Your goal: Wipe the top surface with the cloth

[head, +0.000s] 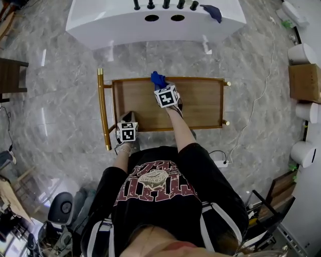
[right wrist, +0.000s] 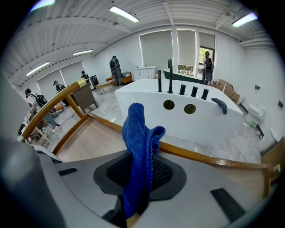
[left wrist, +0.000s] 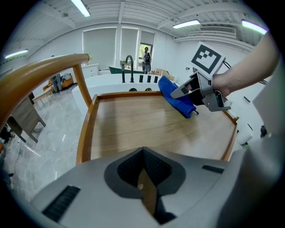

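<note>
Right gripper (head: 163,86) out over the far rim of the wooden desk (head: 200,100), about mid-width. Jaws clamped on the blue cloth (head: 158,78). In the right gripper view, cloth (right wrist: 139,151) pinched low between the jaws, with the free end standing up in a folded bunch. From the left gripper view, cloth (left wrist: 176,98) hangs off the right gripper (left wrist: 189,91), low over the desk top on the far right side; cannot tell if touching the wood.

Left gripper (head: 129,118) at the near left edge of the desk, beside the gold handle (head: 103,108). Jaws drawn close together, only a thin wood-coloured strip in the slit (left wrist: 147,196); unclear what that strip is.

Desk top bare wood with a raised rim.

Beyond the far rim, on grey marble floor (head: 60,75): white counter (head: 115,25) with two round holes and a row of black taps (head: 165,4). Second, darker cloth (head: 213,12) lying at the counter's right end.

White power strip (head: 220,161) on the floor, near right of the desk.

Writing: black-and-white square markers on both gripper cubes, no letters. Graphic print on the person's dark T-shirt (head: 160,183), lettering upside down and too warped to read.
</note>
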